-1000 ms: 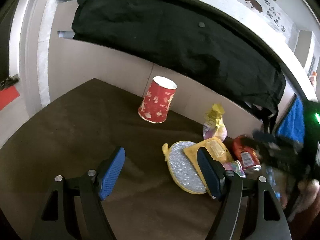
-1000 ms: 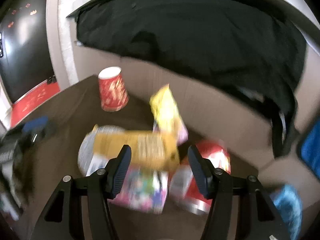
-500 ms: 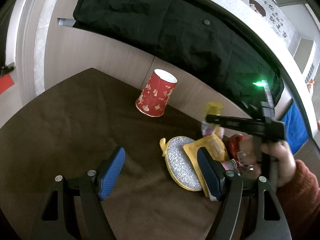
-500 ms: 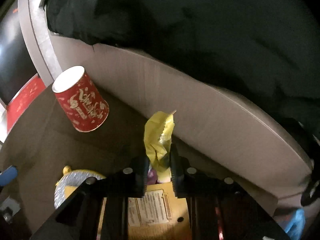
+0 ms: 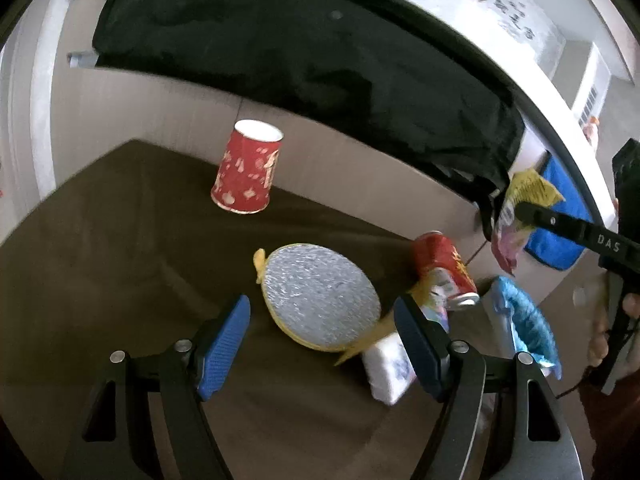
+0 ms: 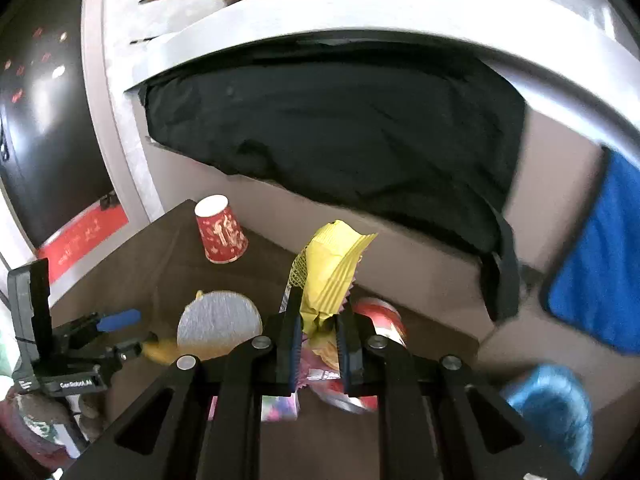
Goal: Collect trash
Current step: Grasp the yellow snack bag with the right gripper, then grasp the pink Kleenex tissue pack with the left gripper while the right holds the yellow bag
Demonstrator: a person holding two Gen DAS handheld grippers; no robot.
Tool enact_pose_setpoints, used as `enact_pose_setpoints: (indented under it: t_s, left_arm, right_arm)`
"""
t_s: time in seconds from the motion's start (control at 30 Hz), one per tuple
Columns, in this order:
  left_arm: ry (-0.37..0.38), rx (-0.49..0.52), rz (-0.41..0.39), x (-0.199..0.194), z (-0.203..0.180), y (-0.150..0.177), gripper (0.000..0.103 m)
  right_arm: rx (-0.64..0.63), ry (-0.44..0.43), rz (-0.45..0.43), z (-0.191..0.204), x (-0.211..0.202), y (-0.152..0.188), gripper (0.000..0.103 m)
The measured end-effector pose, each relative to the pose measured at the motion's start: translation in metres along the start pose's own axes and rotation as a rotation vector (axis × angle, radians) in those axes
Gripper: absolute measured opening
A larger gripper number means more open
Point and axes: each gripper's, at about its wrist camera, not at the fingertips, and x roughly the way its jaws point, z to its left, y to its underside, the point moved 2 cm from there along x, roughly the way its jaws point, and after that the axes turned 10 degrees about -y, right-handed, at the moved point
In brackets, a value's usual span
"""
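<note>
My right gripper (image 6: 318, 338) is shut on a yellow snack wrapper (image 6: 330, 268) and holds it lifted above the brown table; the wrapper also shows in the left wrist view (image 5: 516, 216), up at the right. My left gripper (image 5: 324, 340) is open and empty, low over the table (image 5: 100, 248), with a round silver-and-yellow pad (image 5: 320, 300) between its fingers. A red can (image 5: 444, 272) lies on its side at the right, next to a white packet (image 5: 388, 368) and a yellow packet edge. An upside-down red paper cup (image 5: 246, 172) stands at the back.
A bin lined with a blue bag (image 5: 524, 324) stands off the table's right edge. A black cloth (image 5: 300, 60) hangs over the counter behind the table. A blue towel (image 6: 600, 272) hangs at the right. The left gripper also shows in the right wrist view (image 6: 80, 344).
My right gripper closed on the yellow wrapper and lifted it up and to the right, off the pile. My left gripper moved a little closer to the round pad.
</note>
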Motion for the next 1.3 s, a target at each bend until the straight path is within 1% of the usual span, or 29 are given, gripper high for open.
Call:
enact_pose_setpoints:
  t_s: [0.07, 0.13, 0.23, 0.3, 0.37, 0.43, 0.47, 0.5, 0.53, 0.63, 0.67, 0.7, 0.73, 0.77, 0.8, 0.87, 0.93, 1.03, 1.13, 1.3]
  left_arm:
    - [-0.005, 0.019, -0.002, -0.005, -0.006, 0.002, 0.075]
    - [-0.001, 0.047, 0.015, -0.005, -0.014, 0.005, 0.075]
    - [0.037, 0.087, 0.036, -0.008, -0.028, 0.005, 0.075]
    - [0.030, 0.100, 0.012, -0.013, -0.035, 0.005, 0.075]
    - [0.008, 0.113, -0.024, -0.021, -0.040, 0.002, 0.075]
    - [-0.055, 0.111, -0.069, -0.031, -0.039, -0.002, 0.075]
    - [-0.070, 0.109, -0.084, -0.035, -0.038, -0.003, 0.075]
    - [-0.067, 0.108, -0.090, -0.039, -0.036, -0.004, 0.075]
    - [-0.046, 0.115, -0.086, -0.042, -0.037, -0.004, 0.075]
    - [0.069, 0.200, -0.051, -0.048, -0.050, 0.002, 0.075]
    - [0.107, 0.233, -0.041, -0.049, -0.057, 0.006, 0.075]
    - [0.165, 0.285, -0.020, -0.050, -0.068, 0.012, 0.075]
    - [0.200, 0.323, -0.003, -0.051, -0.077, 0.018, 0.075]
    - [0.221, 0.351, 0.010, -0.050, -0.084, 0.021, 0.075]
    - [0.243, 0.405, 0.032, -0.048, -0.096, 0.029, 0.075]
    - [0.230, 0.465, 0.052, -0.039, -0.109, 0.038, 0.075]
    - [0.194, 0.494, 0.061, -0.025, -0.117, 0.040, 0.075]
    - [0.120, 0.473, 0.060, 0.001, -0.116, 0.035, 0.075]
    - [0.068, 0.439, 0.096, 0.028, -0.107, 0.025, 0.075]
    - [0.042, 0.442, 0.179, 0.052, -0.095, 0.024, 0.075]
  right_arm:
    - [0.016, 0.004, 0.004, -0.006, -0.004, 0.009, 0.013]
    - [0.039, -0.001, 0.014, -0.014, -0.006, 0.021, 0.013]
    - [0.057, -0.016, 0.030, -0.020, -0.012, 0.040, 0.013]
    - [0.060, -0.012, 0.034, -0.023, -0.018, 0.053, 0.013]
    - [0.070, -0.010, 0.036, -0.027, -0.022, 0.062, 0.013]
    - [0.090, -0.016, 0.044, -0.033, -0.025, 0.071, 0.013]
    - [0.094, -0.014, 0.046, -0.034, -0.027, 0.076, 0.013]
    - [0.099, -0.013, 0.048, -0.036, -0.027, 0.080, 0.013]
    - [0.104, -0.016, 0.050, -0.037, -0.027, 0.084, 0.013]
    - [0.131, -0.046, 0.062, -0.041, -0.025, 0.097, 0.013]
    - [0.135, -0.050, 0.065, -0.041, -0.023, 0.100, 0.013]
    - [0.142, -0.055, 0.068, -0.042, -0.020, 0.103, 0.013]
    - [0.149, -0.061, 0.071, -0.042, -0.018, 0.106, 0.013]
    - [0.156, -0.066, 0.073, -0.042, -0.016, 0.108, 0.013]
    - [0.165, -0.073, 0.075, -0.042, -0.014, 0.110, 0.013]
    - [0.177, -0.083, 0.078, -0.042, -0.011, 0.114, 0.013]
    - [0.184, -0.088, 0.082, -0.042, -0.009, 0.117, 0.013]
    - [0.196, -0.099, 0.088, -0.042, -0.007, 0.122, 0.013]
    - [0.200, -0.108, 0.092, -0.039, -0.006, 0.126, 0.014]
    - [0.190, -0.115, 0.096, -0.035, -0.006, 0.129, 0.014]
